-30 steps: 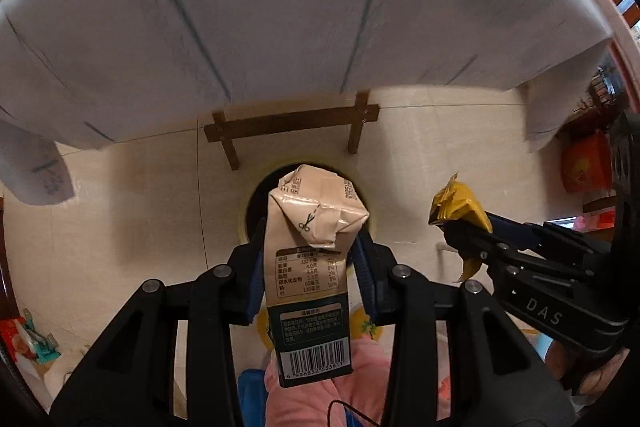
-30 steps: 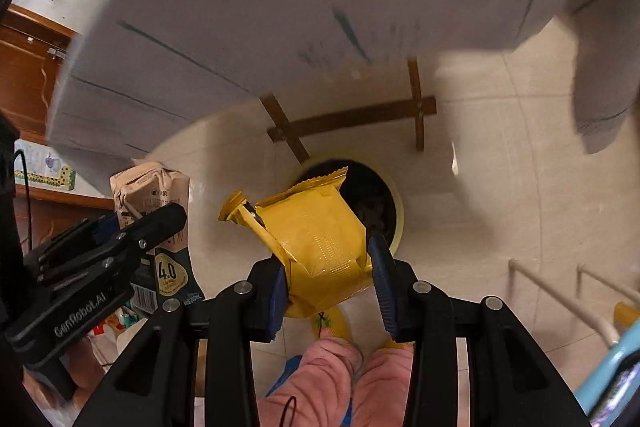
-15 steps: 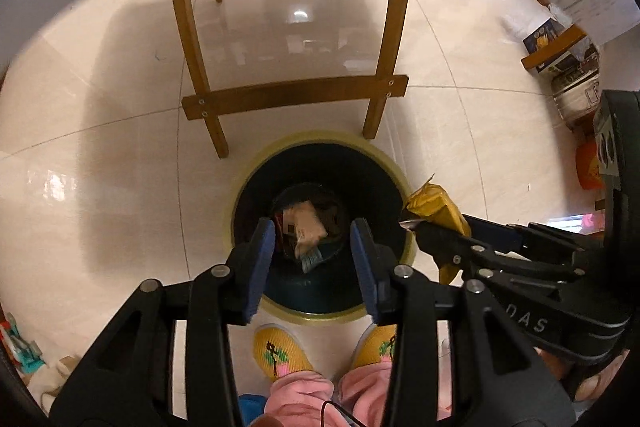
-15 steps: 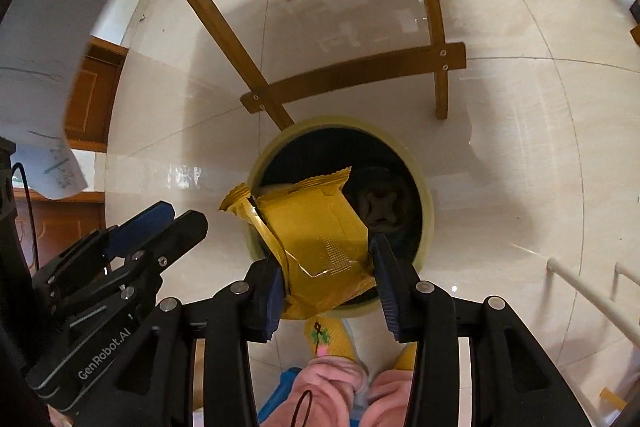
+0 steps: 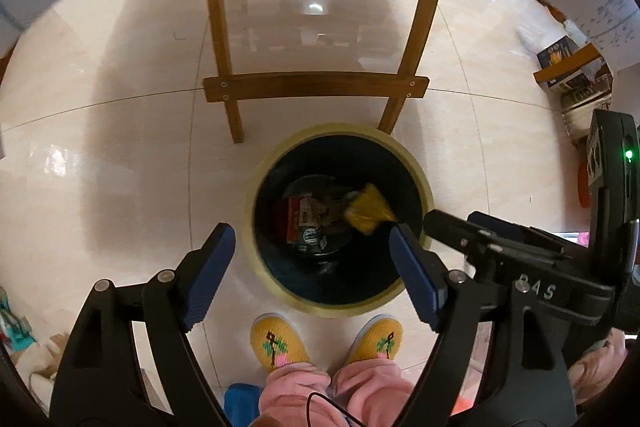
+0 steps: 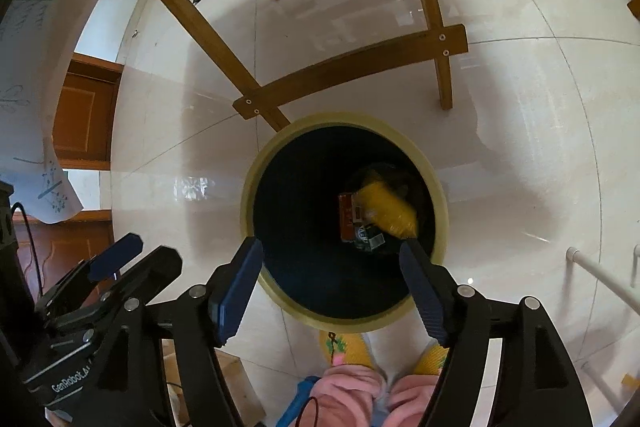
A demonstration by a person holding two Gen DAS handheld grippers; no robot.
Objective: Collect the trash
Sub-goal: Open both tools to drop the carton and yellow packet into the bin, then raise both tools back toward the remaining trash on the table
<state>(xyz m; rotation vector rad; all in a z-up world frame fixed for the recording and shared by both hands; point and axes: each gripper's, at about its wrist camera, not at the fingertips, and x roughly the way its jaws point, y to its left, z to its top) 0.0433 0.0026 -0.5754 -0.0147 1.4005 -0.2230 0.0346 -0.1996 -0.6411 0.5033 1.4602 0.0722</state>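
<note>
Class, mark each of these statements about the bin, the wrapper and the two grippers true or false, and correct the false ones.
1. The yellow wrapper is inside the bin. True.
2. The right gripper grips the wrapper. False: its jaws are opening, with nothing between them.
3. The left gripper is empty. True; its jaws are opening.
4. The bin stands on a table. False: it stands on the tiled floor, by a wooden chair.

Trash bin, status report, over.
Left tongs and right tongs opening, empty. Yellow wrapper inside trash bin with carton. Nothing blocking.
</note>
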